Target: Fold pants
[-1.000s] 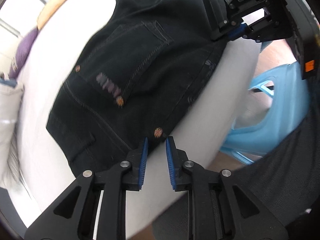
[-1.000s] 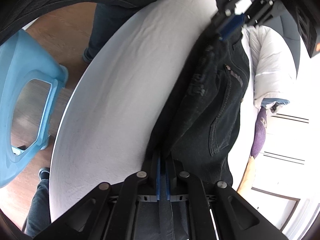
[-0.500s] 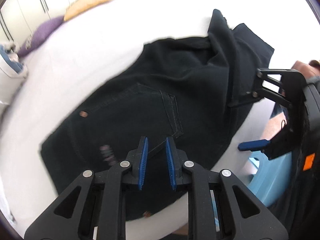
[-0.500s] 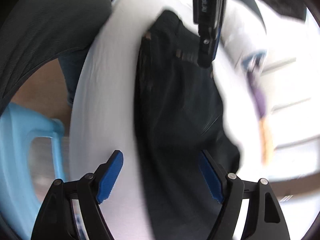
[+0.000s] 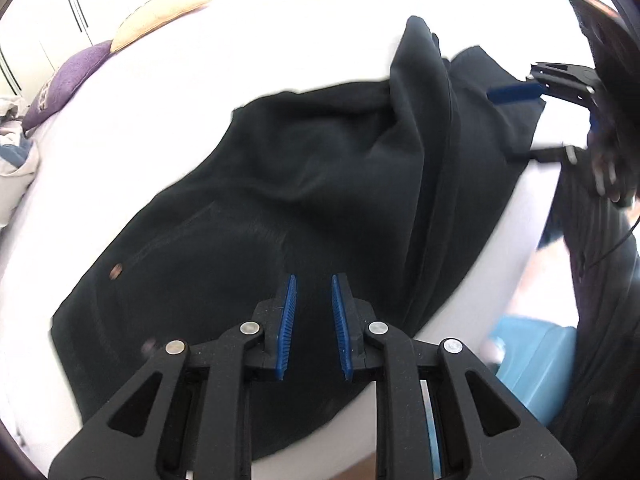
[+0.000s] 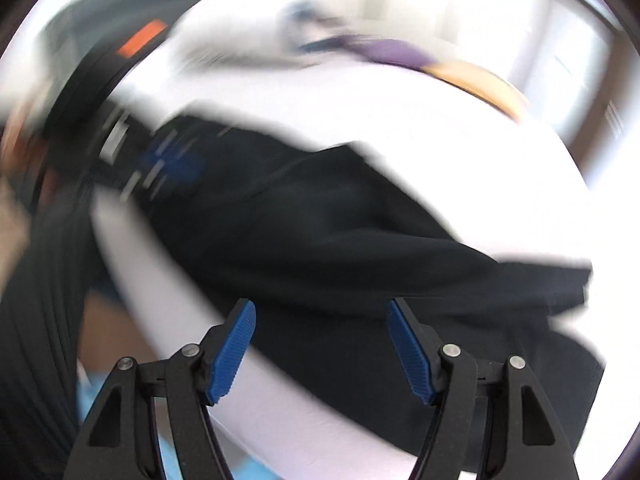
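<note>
Between folds, by the look of it, with nothing gripped. Far left: purple cushion point(image 5: 64, 80) and tan cushion point(image 5: 160, 16) at the edge of the white bed point(image 5: 280, 40). Centre: black pants point(image 5: 280, 200) spread across the sheet, waist end near left with a copper rivet point(image 5: 116, 269), a raised ridge of cloth toward the far right. Left gripper point(image 5: 313, 328) poised above the near part, jaws a narrow slot apart, nothing between. Right gripper point(image 6: 322, 344) over the right end, badly blurred, jaws wide apart and empty. Next, probably: flatten the ridge, then pinch the leg end and carry it toward the waist.
</note>
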The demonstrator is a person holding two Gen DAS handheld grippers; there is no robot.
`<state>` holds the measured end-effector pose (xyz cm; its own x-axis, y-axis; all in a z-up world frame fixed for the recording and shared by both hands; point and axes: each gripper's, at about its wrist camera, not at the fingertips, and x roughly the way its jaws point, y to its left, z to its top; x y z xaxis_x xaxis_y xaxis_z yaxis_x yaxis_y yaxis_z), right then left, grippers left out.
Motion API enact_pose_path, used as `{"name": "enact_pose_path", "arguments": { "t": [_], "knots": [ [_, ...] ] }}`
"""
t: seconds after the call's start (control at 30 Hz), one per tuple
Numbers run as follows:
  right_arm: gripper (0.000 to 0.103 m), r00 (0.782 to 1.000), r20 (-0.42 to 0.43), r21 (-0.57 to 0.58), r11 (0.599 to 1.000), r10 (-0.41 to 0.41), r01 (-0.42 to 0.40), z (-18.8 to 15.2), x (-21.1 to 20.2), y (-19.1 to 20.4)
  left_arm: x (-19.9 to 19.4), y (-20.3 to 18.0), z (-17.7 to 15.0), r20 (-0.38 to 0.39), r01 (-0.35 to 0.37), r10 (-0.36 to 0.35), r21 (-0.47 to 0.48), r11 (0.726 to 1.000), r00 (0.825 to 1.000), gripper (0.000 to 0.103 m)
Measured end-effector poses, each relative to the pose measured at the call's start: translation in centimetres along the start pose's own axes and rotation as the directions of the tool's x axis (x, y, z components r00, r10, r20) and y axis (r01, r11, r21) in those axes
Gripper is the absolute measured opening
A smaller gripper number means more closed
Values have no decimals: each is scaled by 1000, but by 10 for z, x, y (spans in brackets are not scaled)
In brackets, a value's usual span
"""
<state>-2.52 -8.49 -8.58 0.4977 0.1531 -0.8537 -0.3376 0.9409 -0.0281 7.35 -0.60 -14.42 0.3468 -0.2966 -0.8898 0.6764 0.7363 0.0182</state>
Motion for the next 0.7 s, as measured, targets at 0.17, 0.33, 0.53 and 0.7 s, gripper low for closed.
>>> {"name": "enact_pose_path", "arguments": {
  "t": [0.17,0.33,0.53,0.7],
  "knots": [
    [71,988,152,506,860,-12,-68,1,-22,-134,56,17,-11,-87,43,-58,-162,986,995,18],
    [66,976,206,799,587,-70,-127,-29,-14,-249,52,15,-13,-77,44,-60,-188,981,995,18],
    [55,965,260,901,366,-23,-234,-47,16,-301,48,27,-19,-73,80,-99,-236,968,992,18],
    [50,943,318,886,323,101,-334,-40,35,-272,46,27,-21,-70,71,-89,-227,971,994,18]
  ]
}}
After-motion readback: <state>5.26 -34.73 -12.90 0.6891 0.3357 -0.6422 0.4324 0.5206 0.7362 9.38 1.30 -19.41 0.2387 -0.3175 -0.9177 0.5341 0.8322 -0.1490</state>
